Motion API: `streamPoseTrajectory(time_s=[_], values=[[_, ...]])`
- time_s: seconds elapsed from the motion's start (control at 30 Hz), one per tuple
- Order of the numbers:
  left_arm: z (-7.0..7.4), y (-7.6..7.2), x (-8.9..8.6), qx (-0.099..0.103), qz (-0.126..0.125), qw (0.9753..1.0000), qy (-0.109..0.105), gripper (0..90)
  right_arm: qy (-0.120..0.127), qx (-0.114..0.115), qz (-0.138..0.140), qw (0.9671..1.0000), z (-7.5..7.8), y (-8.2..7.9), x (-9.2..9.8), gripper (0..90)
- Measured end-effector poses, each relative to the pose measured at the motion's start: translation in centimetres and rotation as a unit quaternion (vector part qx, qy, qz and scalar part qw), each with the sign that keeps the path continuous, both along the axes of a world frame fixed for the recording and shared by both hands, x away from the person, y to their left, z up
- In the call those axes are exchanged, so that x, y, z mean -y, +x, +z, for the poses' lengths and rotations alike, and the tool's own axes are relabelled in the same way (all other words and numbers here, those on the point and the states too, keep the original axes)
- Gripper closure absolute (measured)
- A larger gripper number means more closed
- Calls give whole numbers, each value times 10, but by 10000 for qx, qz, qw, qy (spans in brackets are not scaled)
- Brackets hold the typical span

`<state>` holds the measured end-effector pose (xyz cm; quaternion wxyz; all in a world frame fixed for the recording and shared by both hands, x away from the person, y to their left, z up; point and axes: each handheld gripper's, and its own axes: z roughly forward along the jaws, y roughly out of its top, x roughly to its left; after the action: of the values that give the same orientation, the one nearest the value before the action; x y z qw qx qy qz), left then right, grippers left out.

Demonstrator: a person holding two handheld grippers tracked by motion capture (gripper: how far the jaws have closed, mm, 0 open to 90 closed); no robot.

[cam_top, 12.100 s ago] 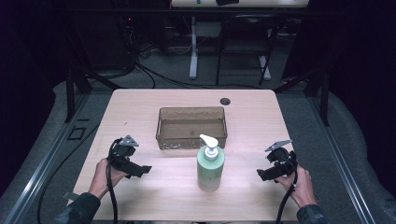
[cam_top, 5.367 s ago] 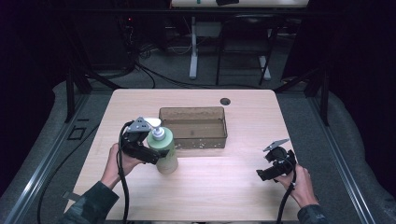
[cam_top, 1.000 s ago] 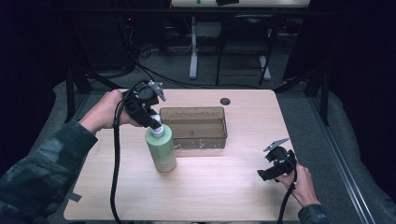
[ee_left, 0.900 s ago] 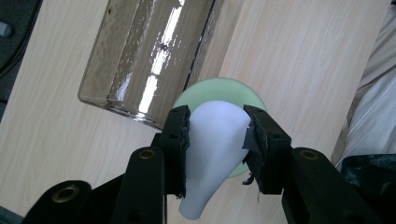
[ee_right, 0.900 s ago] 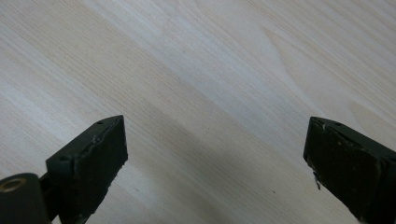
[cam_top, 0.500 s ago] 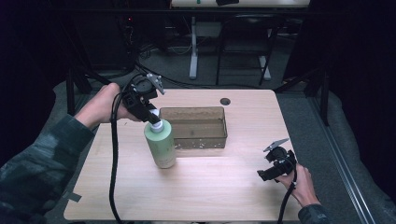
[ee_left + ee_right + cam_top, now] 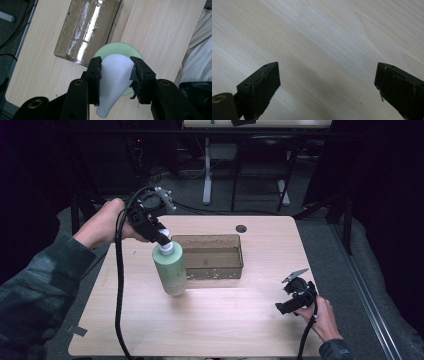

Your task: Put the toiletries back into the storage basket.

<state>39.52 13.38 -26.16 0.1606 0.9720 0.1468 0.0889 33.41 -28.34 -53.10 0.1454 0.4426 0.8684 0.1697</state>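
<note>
A pale green soap bottle (image 7: 170, 267) with a white pump head (image 7: 115, 75) stands upright on the wooden table (image 7: 225, 320), just left of a clear plastic bin (image 7: 210, 255). My left gripper (image 7: 161, 237) comes down on it from above, shut on the pump head, with one jaw on each side of it. In the left gripper view the bottle's green shoulder (image 7: 110, 50) shows below the pump, with the clear bin (image 7: 87, 30) beyond it. My right gripper (image 7: 287, 306) rests low at the table's front right, open, with bare wood between its jaws (image 7: 327, 85).
A small dark hole (image 7: 241, 228) sits in the table near its far edge. Chair and desk legs (image 7: 207, 170) stand on the dark floor behind the table. A black cable (image 7: 119, 285) trails from the left gripper across the table's left side.
The left gripper rose off the bottle's side, swung over the top and closed on the pump head. The bottle stands left of the bin. The right gripper has not moved.
</note>
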Motion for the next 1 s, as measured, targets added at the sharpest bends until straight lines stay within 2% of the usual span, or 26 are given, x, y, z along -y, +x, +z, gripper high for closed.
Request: streamPoseTrajectory(time_s=[0.13,0.3,0.77,1.0], values=[[5,1,1,0,-25,10000,13,626,55,-10,-14,10000,0,0,0,57],[10,1,2,22,4,10000,-29,626,14,17,-9,10000,1,-1,1,57],[27,5,5,84,10,10000,18,626,-4,21,-10,10000,2,-1,1,58],[35,10,7,27,96,9999,59,626,30,25,-29,10000,3,-2,1,58]])
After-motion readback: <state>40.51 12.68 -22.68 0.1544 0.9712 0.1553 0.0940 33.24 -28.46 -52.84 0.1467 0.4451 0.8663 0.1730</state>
